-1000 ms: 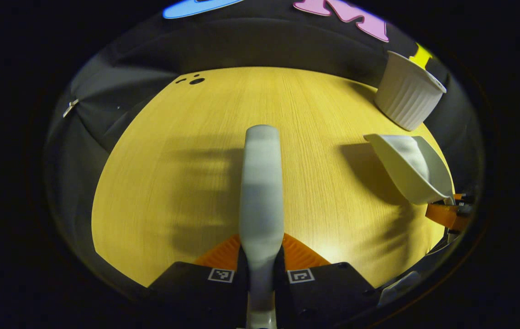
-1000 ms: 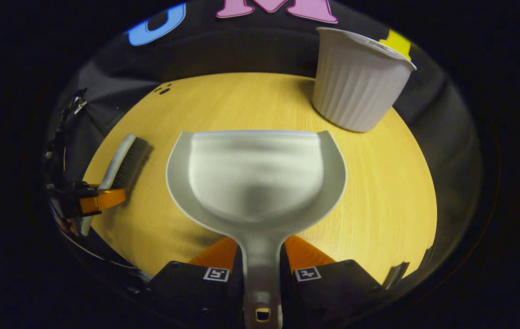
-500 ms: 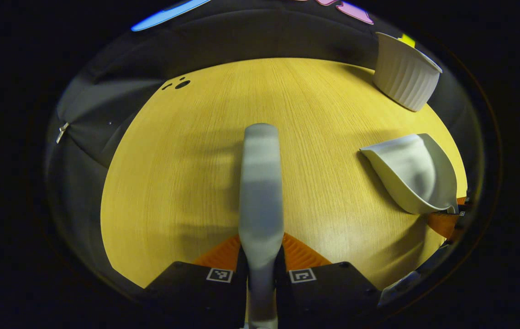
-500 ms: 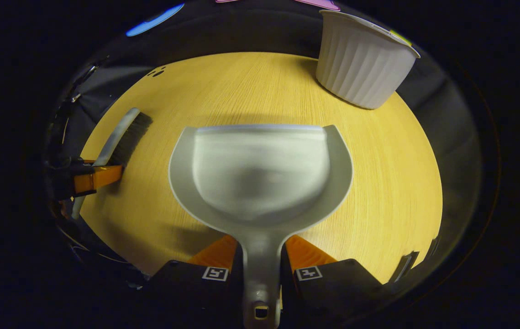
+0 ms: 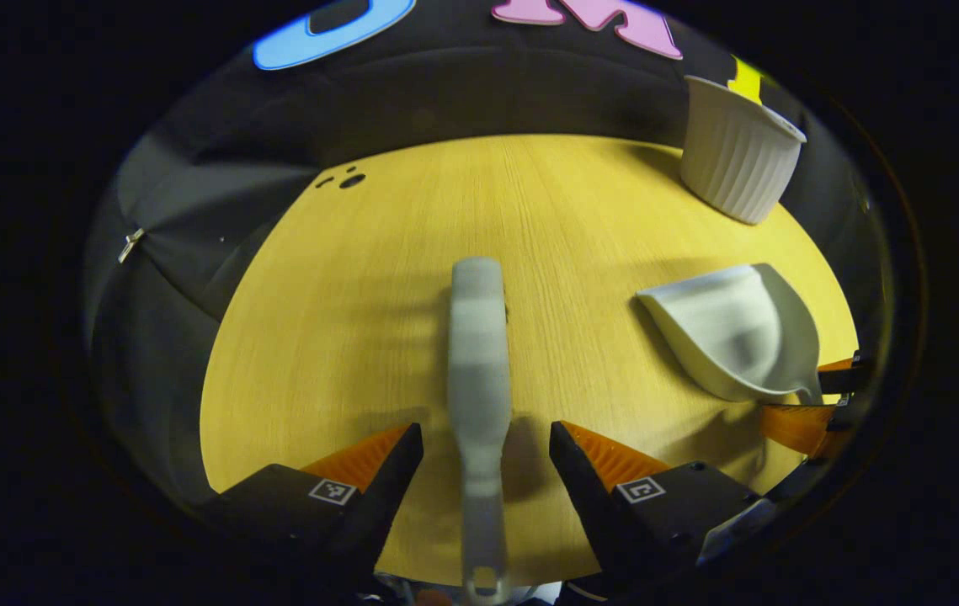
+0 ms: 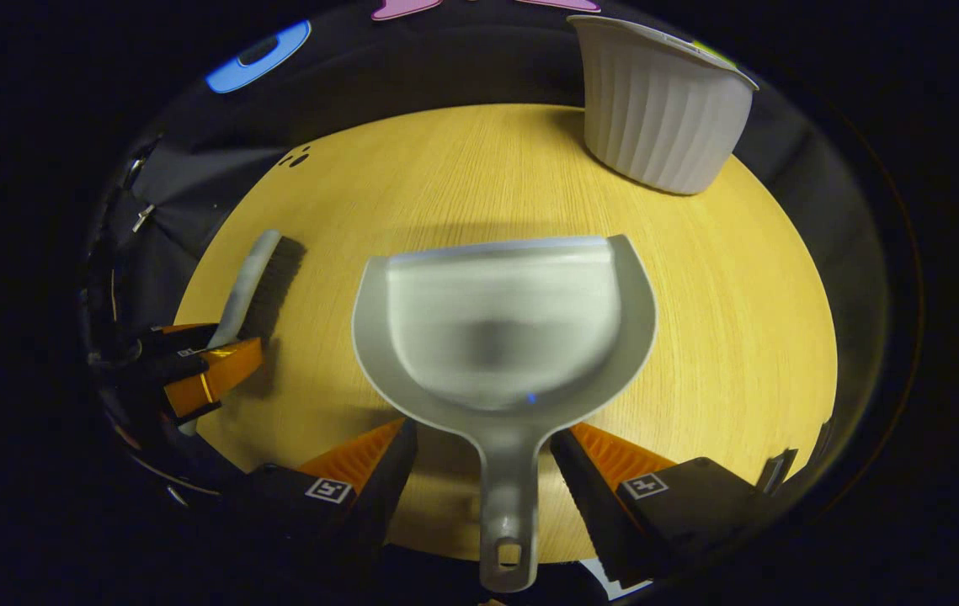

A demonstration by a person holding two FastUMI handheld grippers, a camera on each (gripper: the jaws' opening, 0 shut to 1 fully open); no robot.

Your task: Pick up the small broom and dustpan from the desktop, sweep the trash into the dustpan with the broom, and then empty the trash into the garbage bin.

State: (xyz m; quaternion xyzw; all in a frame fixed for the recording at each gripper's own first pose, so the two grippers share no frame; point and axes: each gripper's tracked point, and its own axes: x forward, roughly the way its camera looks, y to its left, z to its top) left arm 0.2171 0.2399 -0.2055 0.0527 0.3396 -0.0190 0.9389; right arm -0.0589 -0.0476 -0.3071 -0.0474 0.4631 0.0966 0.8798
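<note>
My left gripper (image 5: 486, 442) has just let go, fingers spread wide; the broom (image 5: 476, 353) lies left of the dustpan (image 6: 504, 324). My right gripper (image 6: 483, 459) has opened too, the dustpan resting before the garbage bin (image 6: 656, 109). Probably finished.

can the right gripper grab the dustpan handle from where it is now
Probably yes. The right gripper is open with the dustpan handle lying straight between its fingers on the table, nothing blocking it.
</note>
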